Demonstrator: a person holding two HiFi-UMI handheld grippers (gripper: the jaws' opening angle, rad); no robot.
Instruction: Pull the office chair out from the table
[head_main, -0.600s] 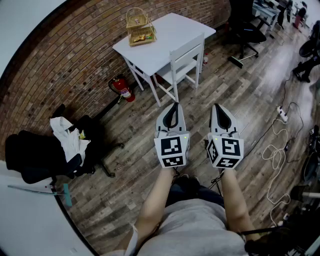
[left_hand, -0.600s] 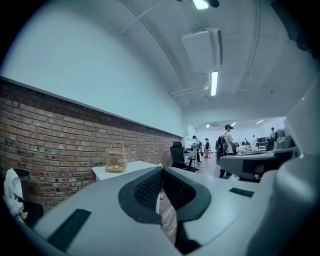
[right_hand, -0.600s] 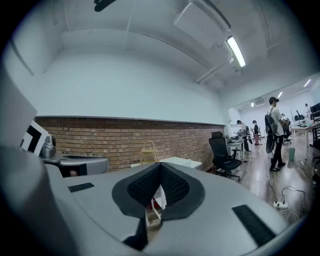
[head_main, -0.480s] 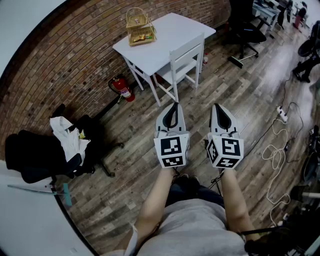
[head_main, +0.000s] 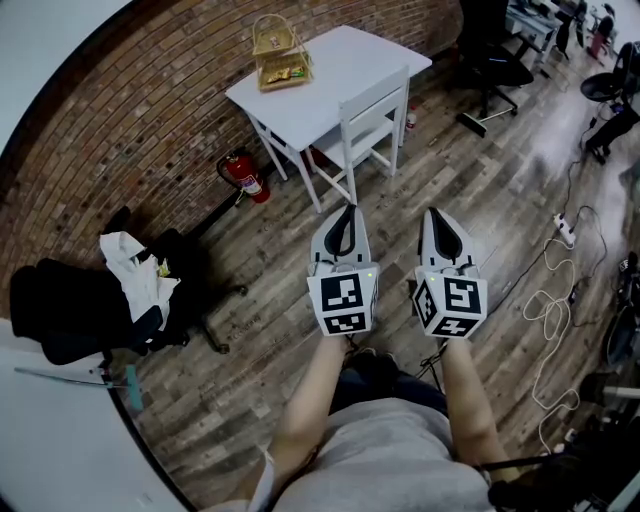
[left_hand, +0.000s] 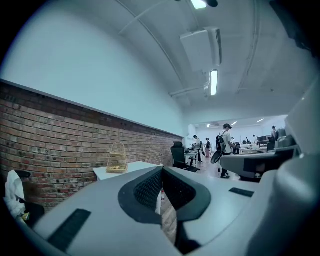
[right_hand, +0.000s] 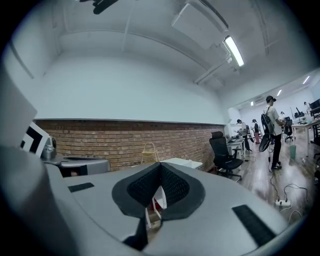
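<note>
Your left claw (head_main: 348, 210) is fully closed, tips together, with nothing in it. Your right claw (head_main: 436, 212) looks the same: closed and empty. Both point level, side by side, up the head view toward the white desk (head_main: 335, 72). Neither claw has moved since the earlier frames. The only change is at the far right edge, where a person carrying a round fan (head_main: 603, 86) has shifted slightly.

Beyond the claw tips, across bare wooden floor (head_main: 500, 190), stands a white chair (head_main: 372, 118). It is upright and tucked against the desk's near side. Its seat points up-left under the desk toward the brick wall (head_main: 130, 120), and its back faces you. The backrest's top rail is its long line, running from lower left to upper right, parallel to the desk edge.

A black office chair (head_main: 490, 55) stands upright well to the right of that desk, near a second desk. Both chairs are well apart from your claws.

1 wire basket (head_main: 277, 52) sits on the white desk's far corner. 1 red fire extinguisher (head_main: 246, 178) stands on the floor to the desk's left.
</note>
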